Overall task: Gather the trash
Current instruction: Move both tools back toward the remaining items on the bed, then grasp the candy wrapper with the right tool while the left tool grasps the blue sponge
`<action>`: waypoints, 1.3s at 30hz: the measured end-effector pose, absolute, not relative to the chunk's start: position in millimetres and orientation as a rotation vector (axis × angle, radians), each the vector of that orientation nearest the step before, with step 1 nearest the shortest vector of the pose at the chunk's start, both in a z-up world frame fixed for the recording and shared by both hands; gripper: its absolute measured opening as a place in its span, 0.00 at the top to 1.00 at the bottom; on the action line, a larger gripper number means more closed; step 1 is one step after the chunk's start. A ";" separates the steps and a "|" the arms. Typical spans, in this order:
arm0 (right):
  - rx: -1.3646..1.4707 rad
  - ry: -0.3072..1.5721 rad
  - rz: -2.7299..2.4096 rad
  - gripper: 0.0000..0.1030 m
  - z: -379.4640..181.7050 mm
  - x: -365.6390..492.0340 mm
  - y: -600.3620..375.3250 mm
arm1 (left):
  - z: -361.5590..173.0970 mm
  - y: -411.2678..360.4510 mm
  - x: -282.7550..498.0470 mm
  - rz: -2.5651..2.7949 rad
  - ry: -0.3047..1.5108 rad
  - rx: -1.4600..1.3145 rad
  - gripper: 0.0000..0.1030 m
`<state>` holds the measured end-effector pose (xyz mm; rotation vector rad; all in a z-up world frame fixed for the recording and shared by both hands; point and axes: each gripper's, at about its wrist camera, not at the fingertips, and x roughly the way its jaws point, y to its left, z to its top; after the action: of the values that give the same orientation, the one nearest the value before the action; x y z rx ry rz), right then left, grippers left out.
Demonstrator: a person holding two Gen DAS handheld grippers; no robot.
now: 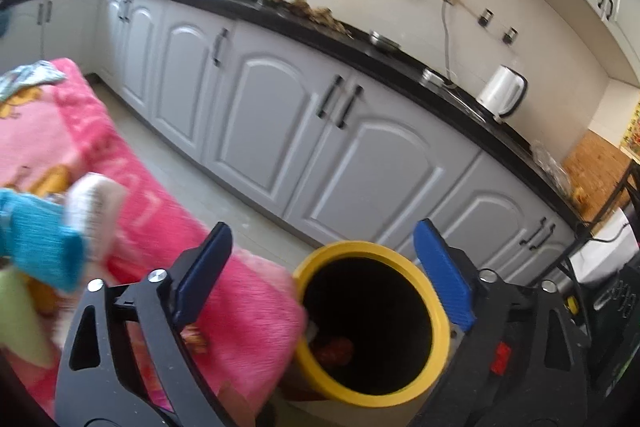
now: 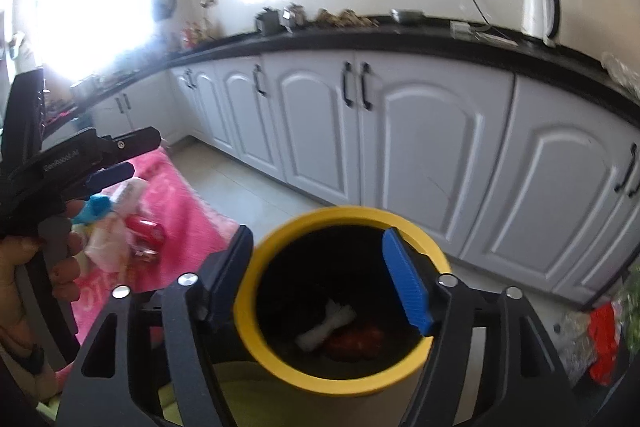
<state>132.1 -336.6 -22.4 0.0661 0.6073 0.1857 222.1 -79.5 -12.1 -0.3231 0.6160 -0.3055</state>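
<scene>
A yellow-rimmed bin point(image 1: 440, 327) with a dark inside stands beside the pink-covered table point(image 1: 132, 171). It also shows in the right wrist view point(image 2: 248, 303), with a white crumpled piece point(image 2: 328, 323) and a red piece point(image 2: 356, 341) at its bottom. My right gripper point(image 2: 320, 279) is open and empty right above the bin mouth. My left gripper point(image 1: 320, 271) is open and empty, at the bin's rim by the table edge. More trash lies on the table: a blue item point(image 1: 36, 239), a white wrapper point(image 1: 96, 203), a red can point(image 2: 146, 229).
White cabinets point(image 1: 304, 131) under a black counter point(image 1: 360, 51) run along the far side, with a white kettle point(image 1: 504, 91) on it. Pale floor point(image 1: 224, 195) lies between the table and the cabinets. Red and clear bags point(image 2: 600, 339) lie at the right.
</scene>
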 end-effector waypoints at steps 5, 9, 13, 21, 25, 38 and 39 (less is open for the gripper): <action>0.050 0.563 0.267 0.28 -5.1 122.5 -305.6 | 1.7 -41.7 205.3 -0.239 0.572 -0.349 0.11; 0.022 0.549 0.314 0.25 1.4 117.4 -282.7 | 6.8 -16.5 191.9 -0.187 0.549 -0.352 0.11; -0.008 0.556 0.361 0.23 2.7 116.8 -259.6 | 9.9 5.4 178.8 -0.134 0.522 -0.333 0.11; -0.067 0.569 0.452 0.20 -1.1 111.9 -208.8 | 9.1 33.7 162.4 -0.060 0.512 -0.303 0.11; -0.088 0.592 0.496 0.20 -7.0 115.8 -184.8 | 5.1 48.9 157.6 -0.023 0.531 -0.292 0.11; -0.134 0.759 0.565 0.21 -68.3 138.4 -128.1 | -25.9 75.0 163.8 0.026 0.650 -0.229 0.11; -0.136 0.779 0.567 0.25 -75.2 142.6 -123.7 | -27.6 71.5 167.7 0.017 0.658 -0.219 0.11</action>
<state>142.6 -123.7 -75.2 -0.1362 0.7789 0.5670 167.7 71.5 -27.6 -0.2194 0.6583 0.0167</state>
